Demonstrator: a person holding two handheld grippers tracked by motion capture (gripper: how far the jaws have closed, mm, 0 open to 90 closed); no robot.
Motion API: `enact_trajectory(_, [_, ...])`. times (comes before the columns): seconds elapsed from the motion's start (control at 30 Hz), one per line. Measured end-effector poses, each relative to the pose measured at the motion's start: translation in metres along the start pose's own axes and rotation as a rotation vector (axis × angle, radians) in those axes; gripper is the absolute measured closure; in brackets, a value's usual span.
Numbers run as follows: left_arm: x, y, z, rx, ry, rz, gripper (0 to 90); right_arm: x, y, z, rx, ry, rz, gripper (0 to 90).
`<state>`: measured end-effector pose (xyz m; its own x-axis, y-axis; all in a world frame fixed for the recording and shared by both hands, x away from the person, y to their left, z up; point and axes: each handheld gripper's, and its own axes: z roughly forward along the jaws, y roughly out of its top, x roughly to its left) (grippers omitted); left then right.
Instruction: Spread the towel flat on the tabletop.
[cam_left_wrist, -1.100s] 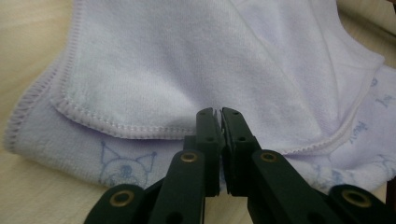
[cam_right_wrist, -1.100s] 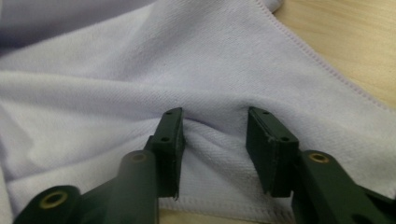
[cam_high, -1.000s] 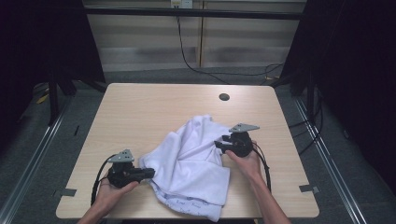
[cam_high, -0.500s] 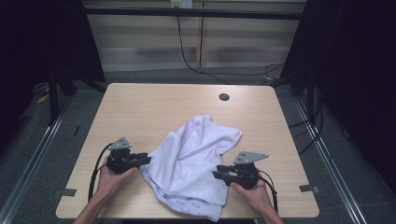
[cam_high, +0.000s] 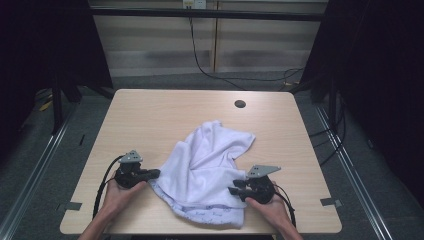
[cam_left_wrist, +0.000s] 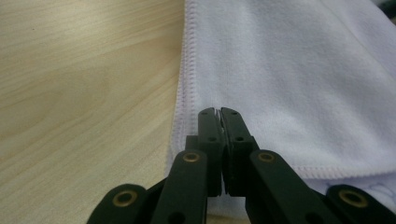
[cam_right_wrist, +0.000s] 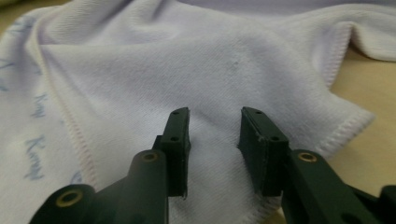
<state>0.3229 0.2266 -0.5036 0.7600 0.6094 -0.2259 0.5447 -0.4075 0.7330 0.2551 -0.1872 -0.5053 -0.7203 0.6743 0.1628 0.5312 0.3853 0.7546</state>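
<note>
- We've got loads of bare wooden table (cam_high: 165, 115) along the far half, easy to sweep a gripper across; just a small dark grommet hole (cam_high: 240, 104) there.
- The crumpled white towel (cam_high: 207, 165) hogs the near middle and lies between our left gripper (cam_high: 152, 174) and right gripper (cam_high: 234, 190).
- Outside each hand we see a free strip of tabletop out to the side edges.

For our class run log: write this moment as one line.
left gripper: shut on towel edge | right gripper: open over towel corner, not gripping | towel: crumpled on table
</note>
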Motion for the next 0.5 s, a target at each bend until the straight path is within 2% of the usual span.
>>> enact_trajectory(0.03, [-0.002, 0.0, 0.0, 0.005, -0.007, -0.003, 88.3, -0.004, 0.002, 0.001, -0.002, -0.028, 0.001, 63.9])
enact_trajectory(0.13, [-0.01, -0.005, -0.005, 0.02, -0.036, -0.004, 88.6, -0.022, 0.008, 0.006, -0.015, -0.059, 0.027, 63.0])
enact_trajectory(0.17, [-0.01, -0.005, -0.005, 0.02, -0.036, -0.004, 88.3, -0.022, 0.008, 0.006, -0.015, -0.059, 0.027, 63.0])
enact_trajectory(0.2, [-0.013, -0.008, -0.008, 0.018, -0.044, -0.012, 88.2, -0.029, 0.011, 0.007, -0.021, -0.073, 0.046, 57.0])
enact_trajectory(0.23, [-0.017, -0.013, -0.015, 0.013, -0.06, -0.022, 88.4, -0.03, 0.012, 0.004, -0.024, -0.077, 0.056, 55.3])
enact_trajectory(0.27, [-0.017, -0.013, -0.015, 0.013, -0.06, -0.022, 88.7, -0.029, 0.013, 0.001, -0.029, -0.056, 0.064, 55.7])
enact_trajectory(0.3, [-0.018, -0.014, -0.016, 0.012, -0.071, -0.043, 89.0, -0.026, 0.014, -0.003, -0.038, -0.027, 0.054, 56.5])
enact_trajectory(0.33, [-0.019, -0.014, -0.017, 0.005, -0.072, -0.03, 89.0, -0.026, 0.014, -0.003, -0.038, -0.027, 0.054, 56.5])
enact_trajectory(0.4, [-0.021, -0.014, -0.02, -0.003, -0.083, -0.031, 89.2, -0.016, 0.012, -0.012, -0.045, -0.001, 0.028, 56.5])
enact_trajectory(0.43, [-0.022, -0.013, -0.023, -0.016, -0.076, -0.025, 89.3, -0.005, 0.008, -0.019, -0.036, 0.032, 0.003, 56.3])
enact_trajectory(0.47, [-0.022, -0.013, -0.023, -0.016, -0.076, -0.025, 89.3, -0.005, 0.008, -0.019, -0.036, 0.032, 0.003, 56.3])
enact_trajectory(0.5, [-0.022, -0.013, -0.024, -0.025, -0.09, -0.036, 89.3, 0.006, 0.001, -0.023, -0.027, 0.056, -0.01, 55.3])
